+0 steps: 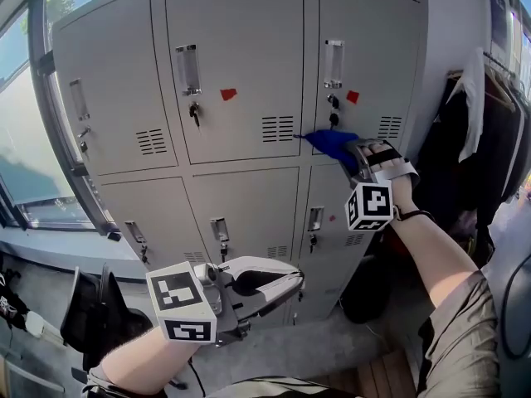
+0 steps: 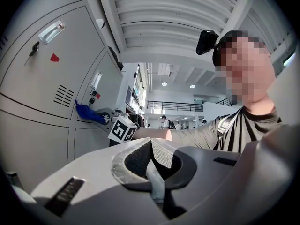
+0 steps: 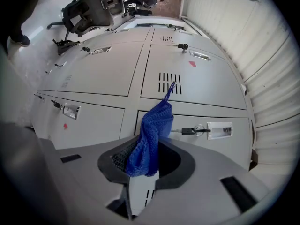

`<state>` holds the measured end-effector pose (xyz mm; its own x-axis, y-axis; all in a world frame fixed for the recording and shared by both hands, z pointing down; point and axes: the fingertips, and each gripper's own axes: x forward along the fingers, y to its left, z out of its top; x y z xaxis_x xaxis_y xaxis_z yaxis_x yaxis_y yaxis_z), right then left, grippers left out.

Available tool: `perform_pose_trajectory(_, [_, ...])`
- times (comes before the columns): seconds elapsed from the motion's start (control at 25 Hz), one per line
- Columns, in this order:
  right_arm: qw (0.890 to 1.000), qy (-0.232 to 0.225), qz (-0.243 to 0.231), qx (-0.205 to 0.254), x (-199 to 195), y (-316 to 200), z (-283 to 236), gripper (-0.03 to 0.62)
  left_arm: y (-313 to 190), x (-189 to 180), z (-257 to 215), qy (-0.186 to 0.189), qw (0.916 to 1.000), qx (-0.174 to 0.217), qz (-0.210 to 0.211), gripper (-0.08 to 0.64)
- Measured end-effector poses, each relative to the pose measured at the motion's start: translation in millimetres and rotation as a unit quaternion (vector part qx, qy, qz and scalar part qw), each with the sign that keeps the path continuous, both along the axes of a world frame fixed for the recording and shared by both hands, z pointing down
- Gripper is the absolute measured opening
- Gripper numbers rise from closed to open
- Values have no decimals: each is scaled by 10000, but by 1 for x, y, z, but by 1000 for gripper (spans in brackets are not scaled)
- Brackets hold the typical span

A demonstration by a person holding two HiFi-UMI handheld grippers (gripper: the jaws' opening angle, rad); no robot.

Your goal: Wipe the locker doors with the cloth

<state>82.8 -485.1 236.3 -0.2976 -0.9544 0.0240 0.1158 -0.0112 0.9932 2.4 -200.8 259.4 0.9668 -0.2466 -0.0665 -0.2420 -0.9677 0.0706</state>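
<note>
A grey locker bank [image 1: 241, 73] with two rows of doors fills the head view. My right gripper [image 1: 355, 154] is shut on a blue cloth [image 1: 333, 144] and holds it against the lower left corner of the upper right door [image 1: 373, 56], just under its key lock. In the right gripper view the blue cloth [image 3: 149, 139] hangs bunched between the jaws of the right gripper [image 3: 143, 159], its tip near a door vent [image 3: 168, 82]. My left gripper [image 1: 292, 282] hangs low in front of the lower doors, shut and empty; its pads [image 2: 161, 154] meet.
Keys [image 1: 194, 113] stick out of several locks, and red stickers [image 1: 228, 94] mark two upper doors. Dark coats [image 1: 489, 139] hang right of the lockers. A window [image 1: 25, 139] runs along the left, with a black chair [image 1: 95, 313] below it.
</note>
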Motion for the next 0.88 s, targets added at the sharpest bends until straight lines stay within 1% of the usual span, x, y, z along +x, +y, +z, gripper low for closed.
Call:
perform_pose_trajectory(0.24, [9999,15,-3,-167,0,0,22,86,-1,2,12,41,9999,-142,7,9])
perform_pose_trajectory(0.36, [9998,16,-2,-191,0,1,24,86,-2,1,16,48,9999,-164,6,9])
perform_pose_trajectory(0.48, [9998,-84,-95,-163,7,9,17,86,-1,-1,17,61,9999,-153,-8,9])
perform_pose_trajectory(0.56, [9997,-127,-196,-33,16,22,5,86,-1,-3,18,61,9999,-143,-16,9])
perform_pose_trajectory(0.68, [9992,-10,-292,270,31,48,-21,85,-1,-5,22,81,9998,-189,-35,9])
perform_pose_trajectory(0.76, [9985,60,-282,466,39,59,-48,86,-2,-4,22,115,9997,-220,-39,9])
perform_pose_trajectory(0.88, [9962,143,-156,841,50,62,-104,85,-3,2,17,154,9997,-168,5,8])
